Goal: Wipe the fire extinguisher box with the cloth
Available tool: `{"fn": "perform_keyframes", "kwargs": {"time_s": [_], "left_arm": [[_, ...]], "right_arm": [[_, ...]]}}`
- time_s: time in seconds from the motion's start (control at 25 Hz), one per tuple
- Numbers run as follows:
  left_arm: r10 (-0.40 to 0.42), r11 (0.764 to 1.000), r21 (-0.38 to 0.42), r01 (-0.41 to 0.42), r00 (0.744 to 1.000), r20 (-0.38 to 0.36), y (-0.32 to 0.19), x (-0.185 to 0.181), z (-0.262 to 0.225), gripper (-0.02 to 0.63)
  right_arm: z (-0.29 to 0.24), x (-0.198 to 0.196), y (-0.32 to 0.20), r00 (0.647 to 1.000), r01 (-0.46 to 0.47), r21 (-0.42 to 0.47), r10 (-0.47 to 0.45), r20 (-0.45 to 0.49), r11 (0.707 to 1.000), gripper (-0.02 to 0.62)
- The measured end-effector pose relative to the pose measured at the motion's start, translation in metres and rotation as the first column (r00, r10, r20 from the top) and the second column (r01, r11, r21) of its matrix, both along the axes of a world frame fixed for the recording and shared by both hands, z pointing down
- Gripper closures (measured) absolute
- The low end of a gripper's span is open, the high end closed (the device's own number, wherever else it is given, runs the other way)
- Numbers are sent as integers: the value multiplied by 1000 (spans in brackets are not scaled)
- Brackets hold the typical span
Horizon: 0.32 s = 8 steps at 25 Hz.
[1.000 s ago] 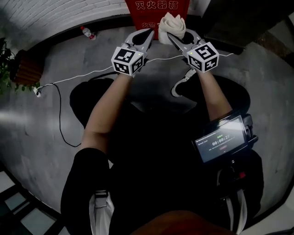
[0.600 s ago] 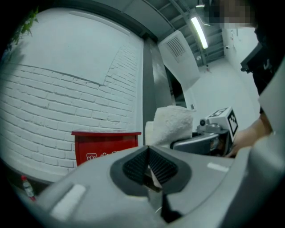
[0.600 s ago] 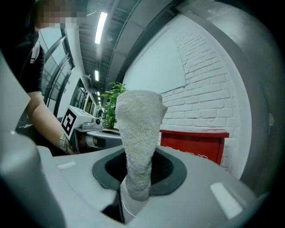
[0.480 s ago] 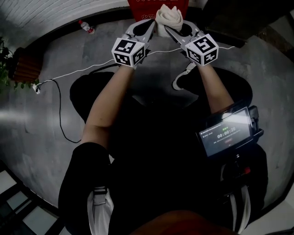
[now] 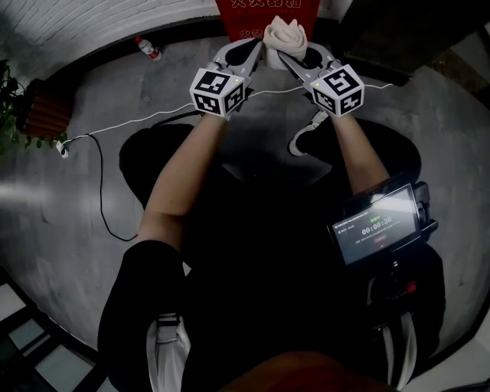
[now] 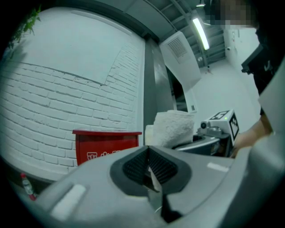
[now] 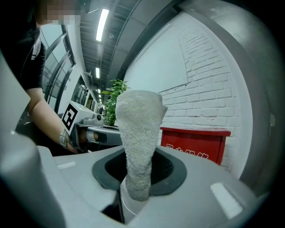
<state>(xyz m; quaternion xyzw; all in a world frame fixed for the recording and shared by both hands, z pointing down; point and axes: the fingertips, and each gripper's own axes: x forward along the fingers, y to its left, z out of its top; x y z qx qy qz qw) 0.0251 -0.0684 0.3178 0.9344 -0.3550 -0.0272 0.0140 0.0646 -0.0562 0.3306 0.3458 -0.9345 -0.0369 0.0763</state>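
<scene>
Right gripper point(image 5: 283, 58): jaws clamped on the white cloth point(image 5: 285, 32), which stands upright directly in front of the red fire extinguisher box point(image 5: 236, 15). Left gripper point(image 5: 252, 50): jaws closed together and holding nothing, also before the box, just beside the cloth. The box stands against a white brick wall point(image 6: 67, 111).
</scene>
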Motion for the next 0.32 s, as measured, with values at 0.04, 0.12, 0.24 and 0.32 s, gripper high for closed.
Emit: {"fn": "perform_keyframes", "kwargs": {"time_s": [0.04, 0.12, 0.24, 0.32], "left_arm": [[1, 1000, -1, -1, 1000, 0, 0, 0, 0, 603], [2, 1000, -3, -2, 1000, 1, -1, 1, 1, 603], [1, 1000, -8, -1, 1000, 3, 0, 0, 4, 603], [0, 1000, -13, 0, 1000, 2, 1, 0, 6, 603]], "right_arm": [[0, 0, 0, 1000, -1, 0, 1, -1, 1000, 497], [1, 1, -1, 1000, -3, -3, 3, -1, 1000, 495], [3, 2, -1, 1000, -5, -12, 5, 1, 1000, 495], [4, 2, 0, 1000, -5, -19, 5, 3, 1000, 495]]}}
